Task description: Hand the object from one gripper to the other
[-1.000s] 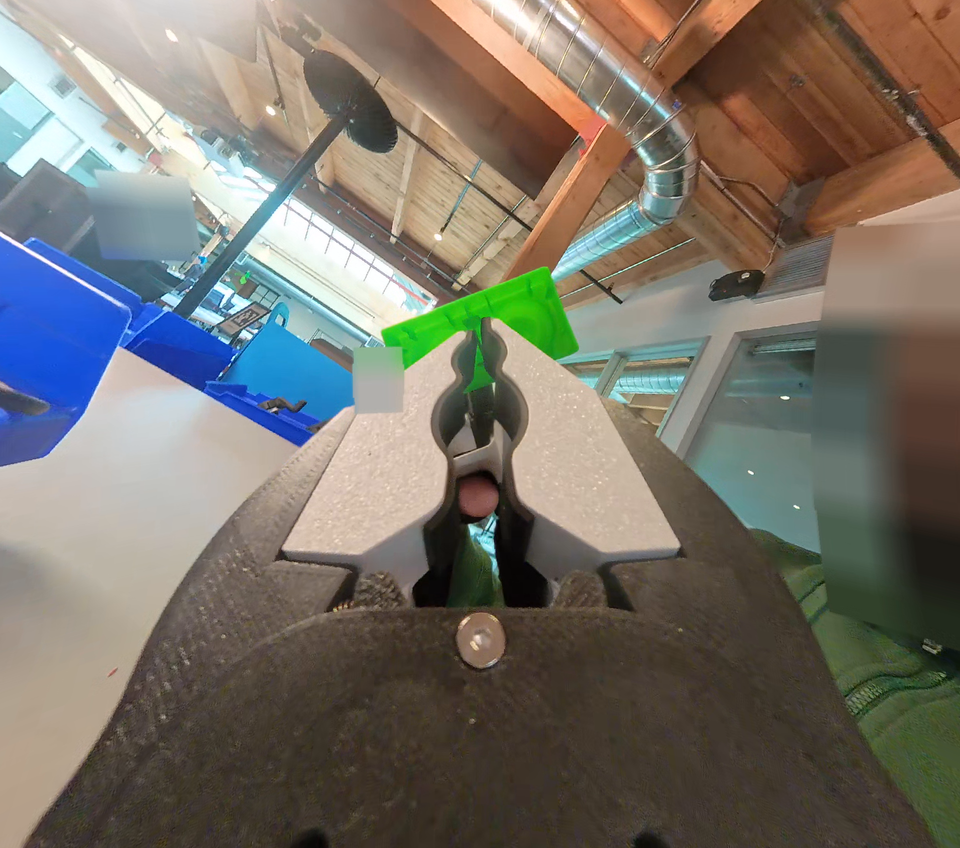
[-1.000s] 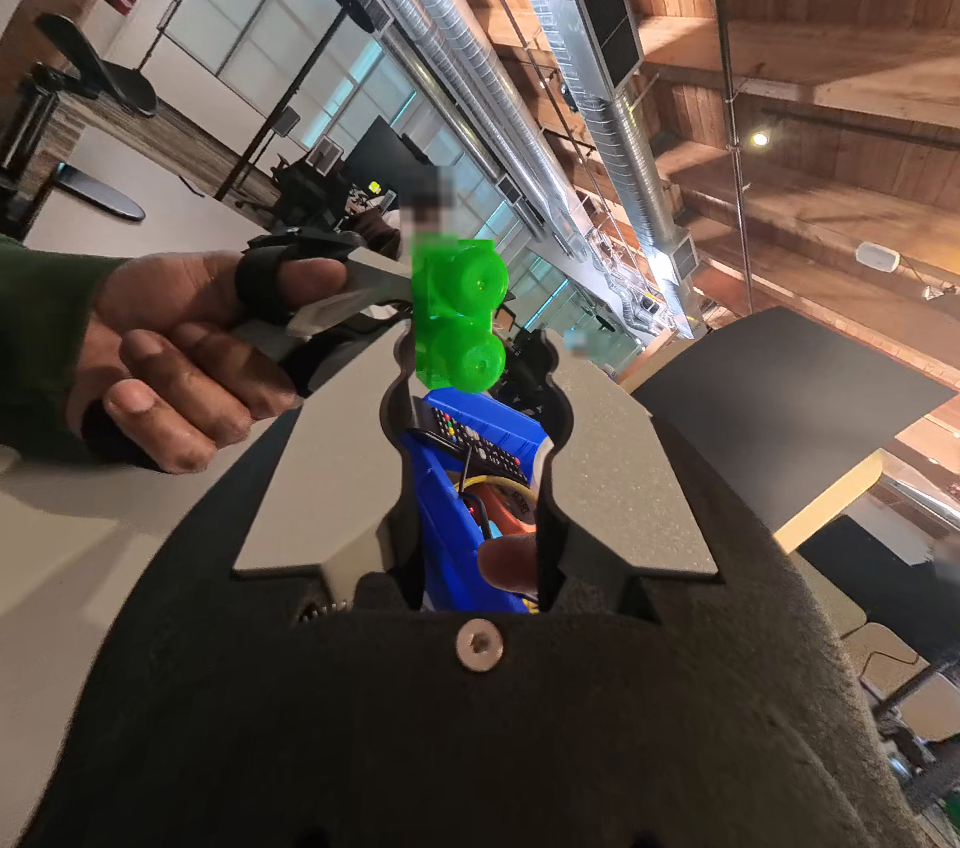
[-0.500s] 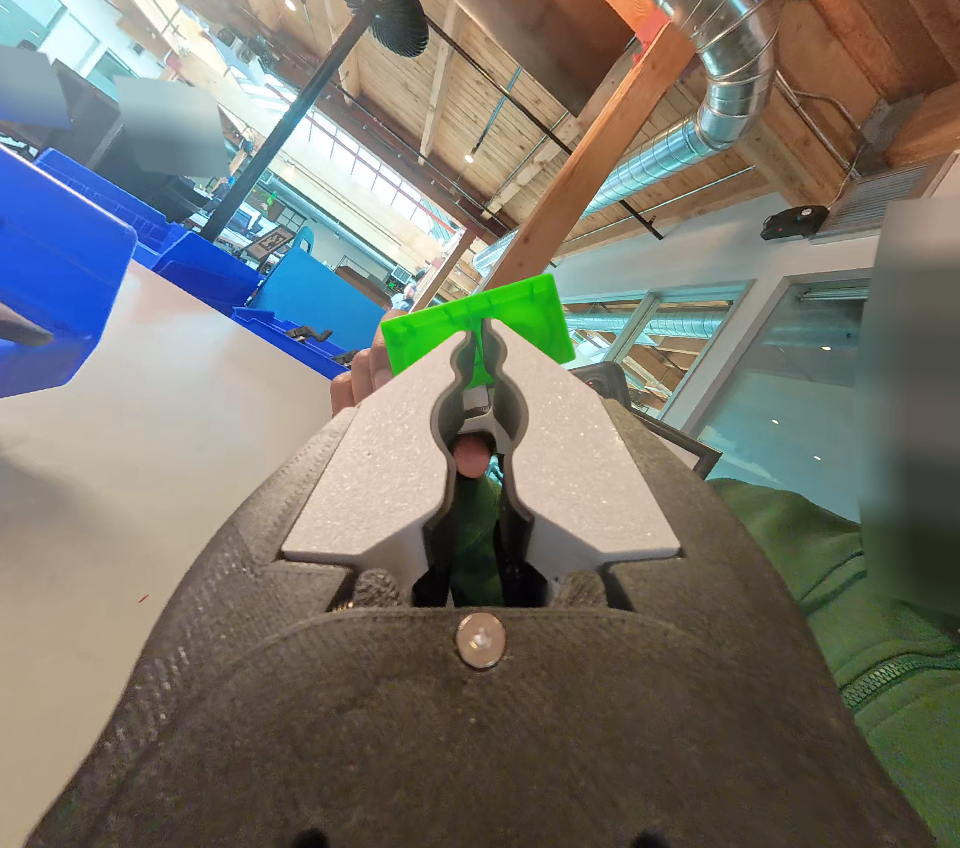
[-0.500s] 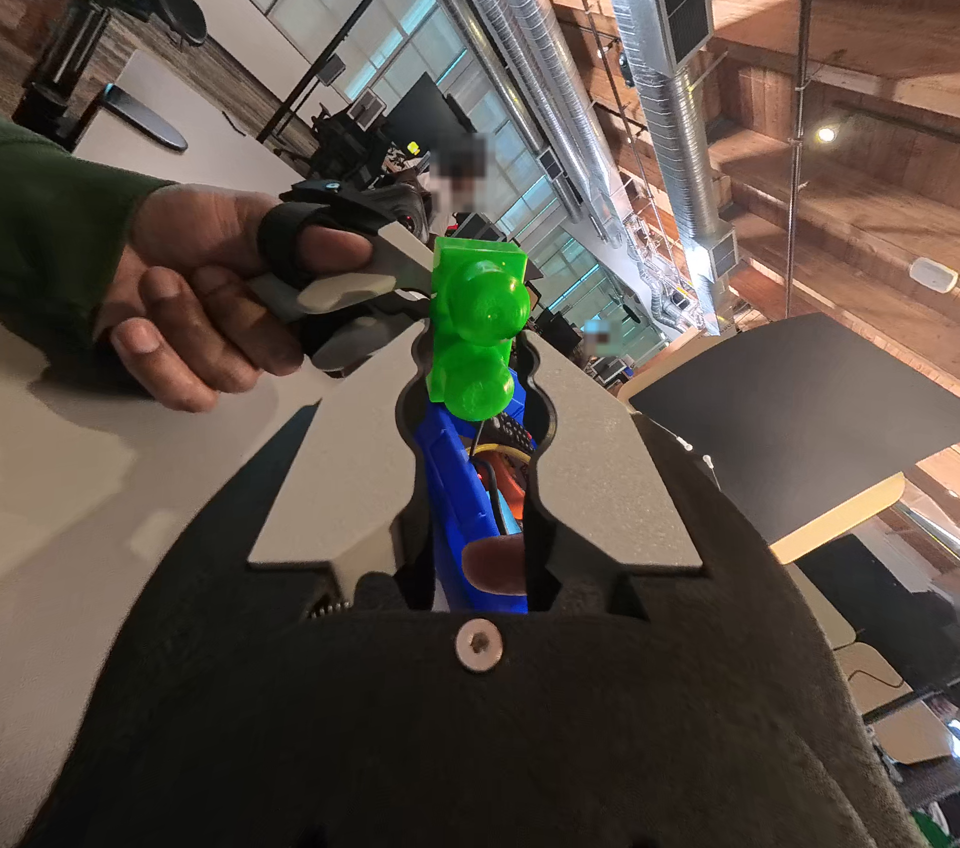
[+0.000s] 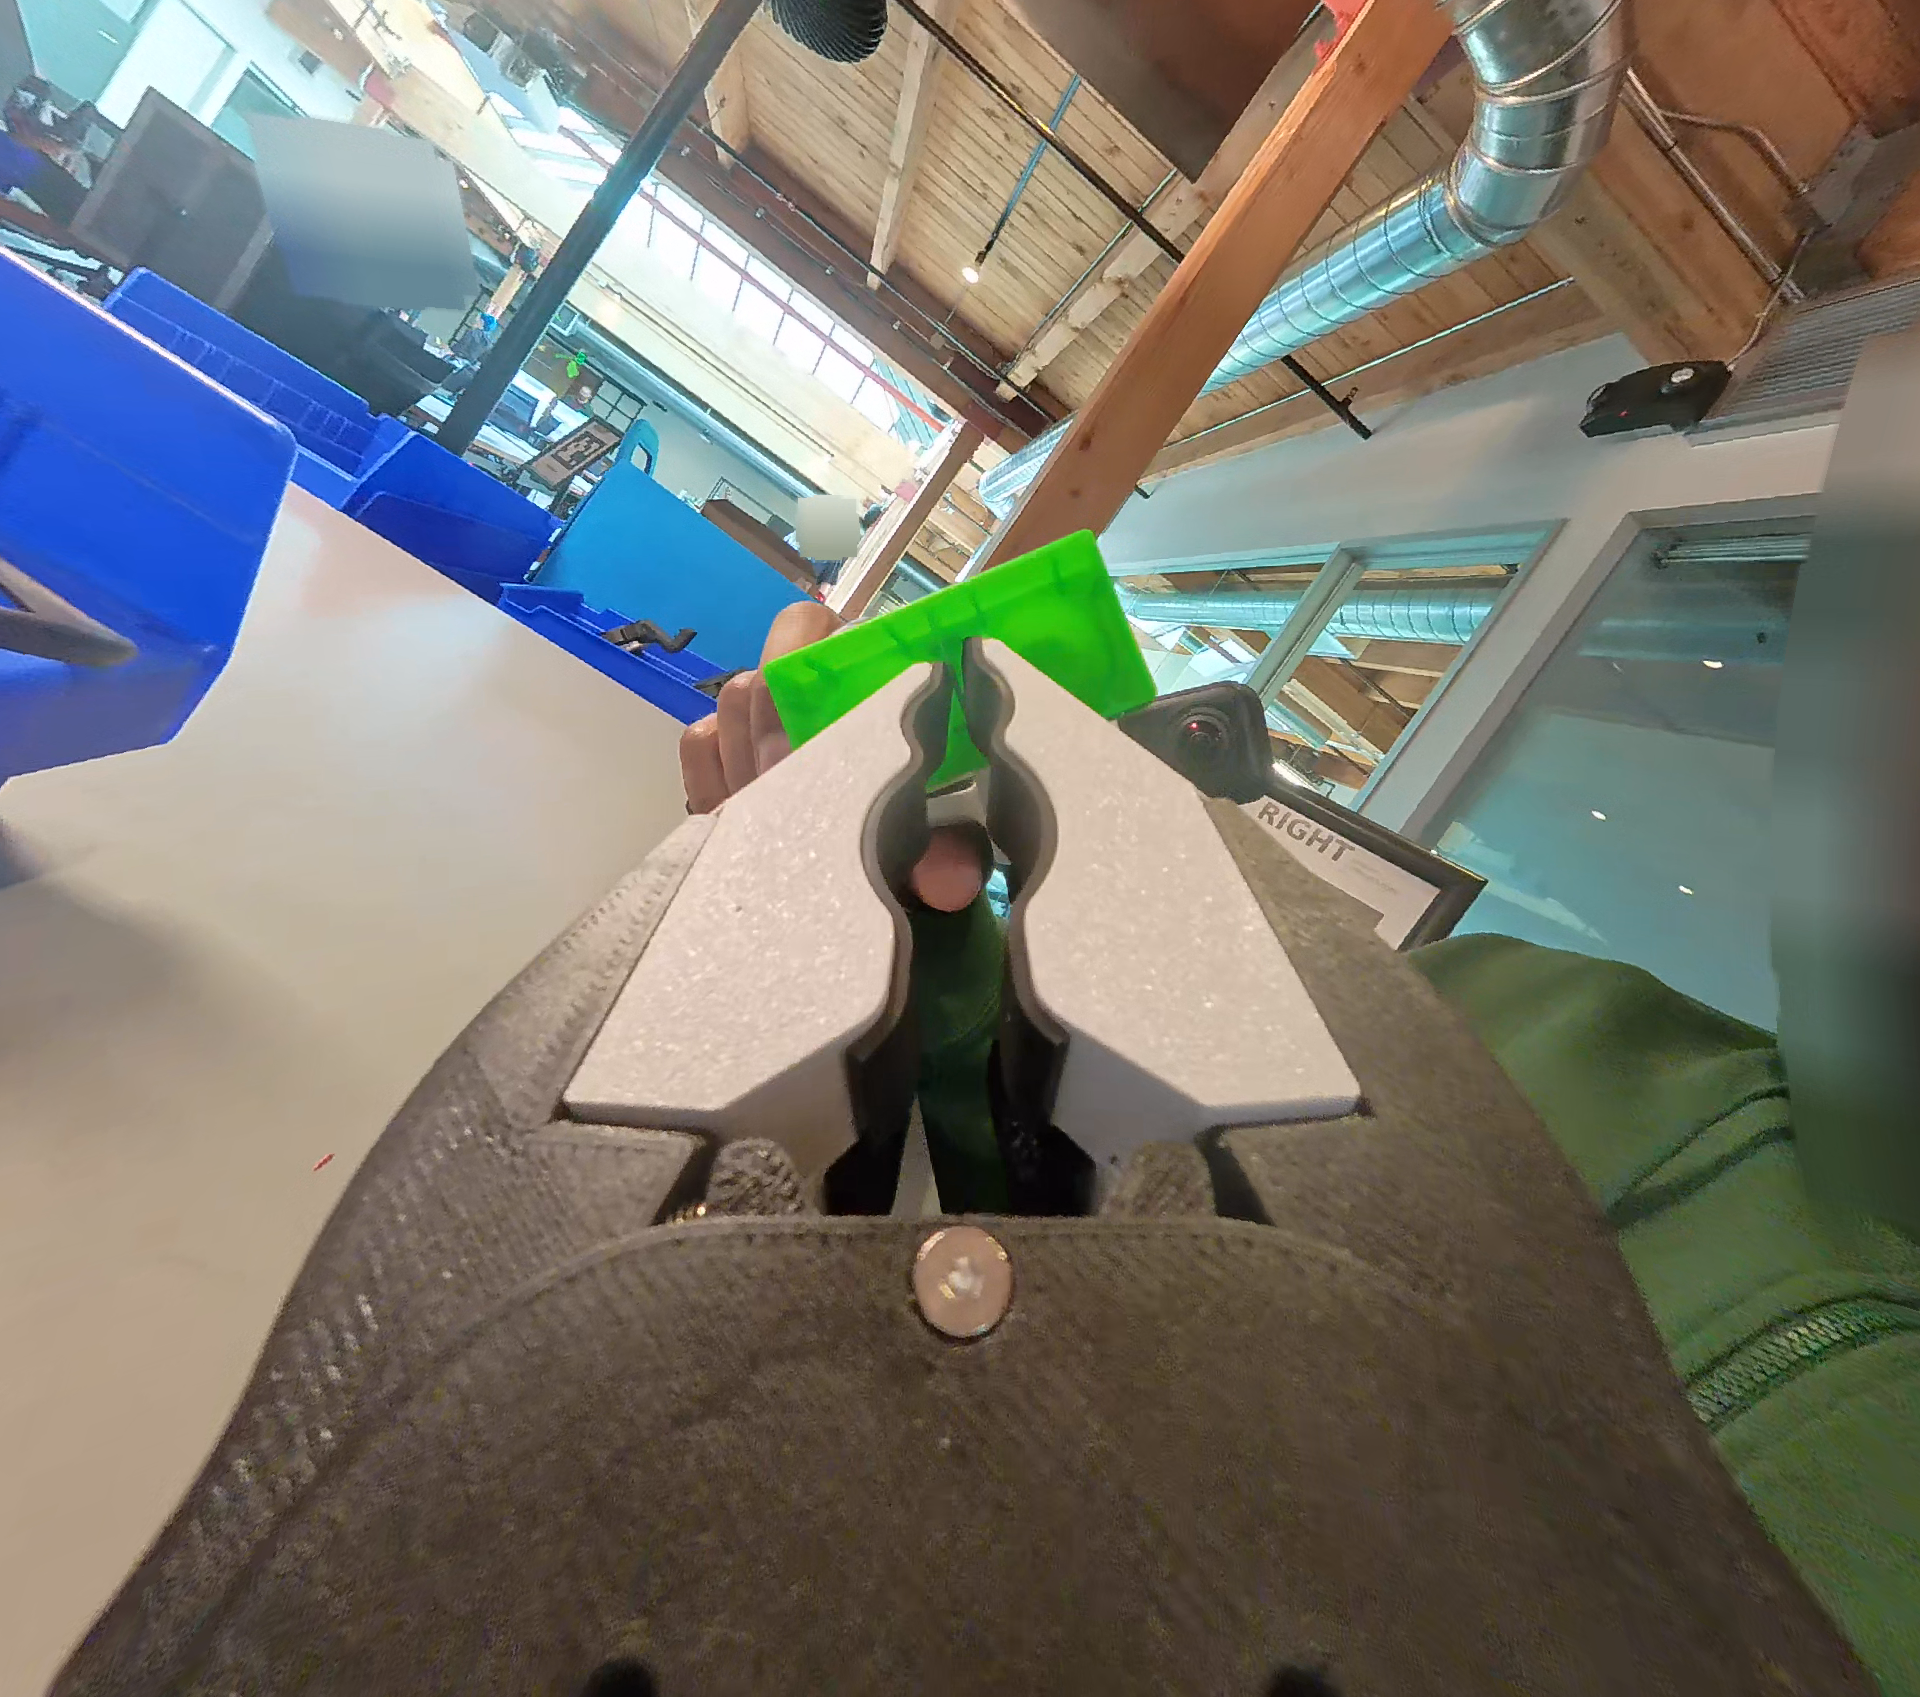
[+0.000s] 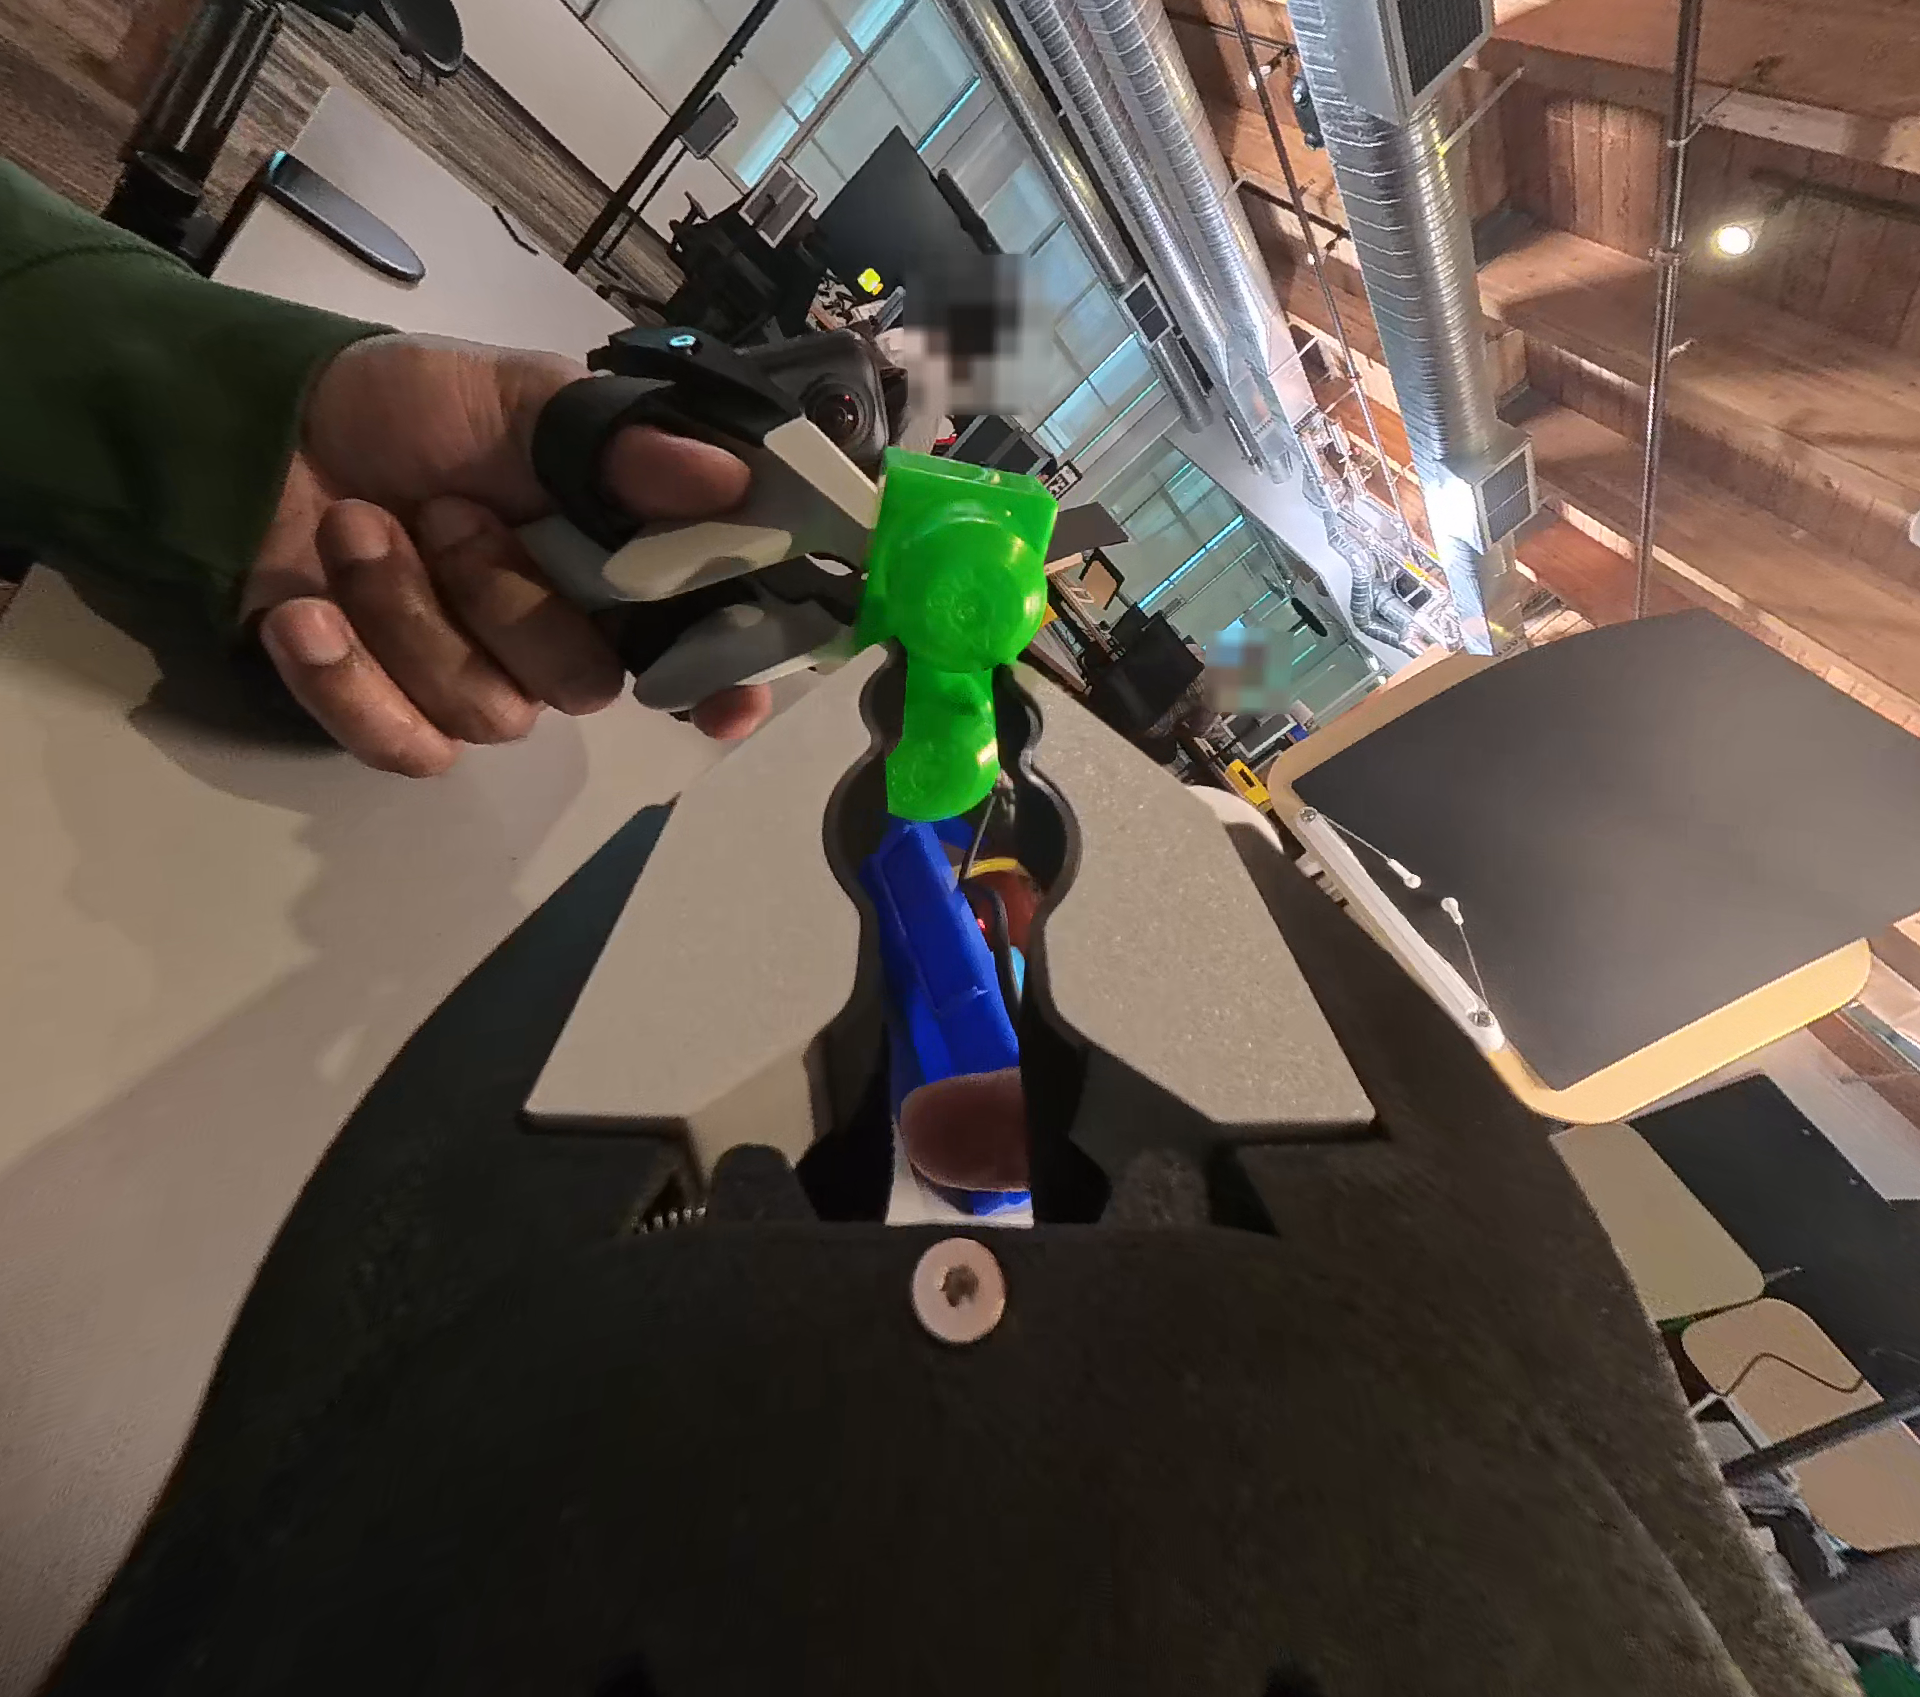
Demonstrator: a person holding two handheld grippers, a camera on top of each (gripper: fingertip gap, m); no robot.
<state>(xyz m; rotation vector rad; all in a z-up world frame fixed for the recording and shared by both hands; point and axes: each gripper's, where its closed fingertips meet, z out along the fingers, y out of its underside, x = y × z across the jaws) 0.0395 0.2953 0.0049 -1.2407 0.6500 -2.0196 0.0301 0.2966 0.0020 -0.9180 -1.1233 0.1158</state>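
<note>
A bright green toy brick [image 5: 1049, 619] is pinched at its thin edge between my left gripper's [image 5: 961, 660] grey fingers, held up in the air. In the right wrist view the brick [image 6: 956, 577] shows two round studs. My right gripper [image 6: 945, 681] has closed from below around the lower stud, with both fingertips against it. The left gripper [image 6: 821, 504] and the hand holding it reach in from the left and still clamp the brick's upper part. The right gripper's camera [image 5: 1205, 728] shows just behind the brick in the left wrist view.
A white table [image 5: 312, 868] lies below, with blue bins [image 5: 125, 525] along its far side. A blue bin with cables [image 6: 935, 951] shows between the right fingers. A green sleeve [image 5: 1714, 1232] is at the right. A dark tabletop [image 6: 1610, 847] stands to the right. Less than 4 cm separates the two grippers' tips.
My right gripper has moved up to the brick and its fingers have narrowed around the lower stud. The left gripper has kept its hold.
</note>
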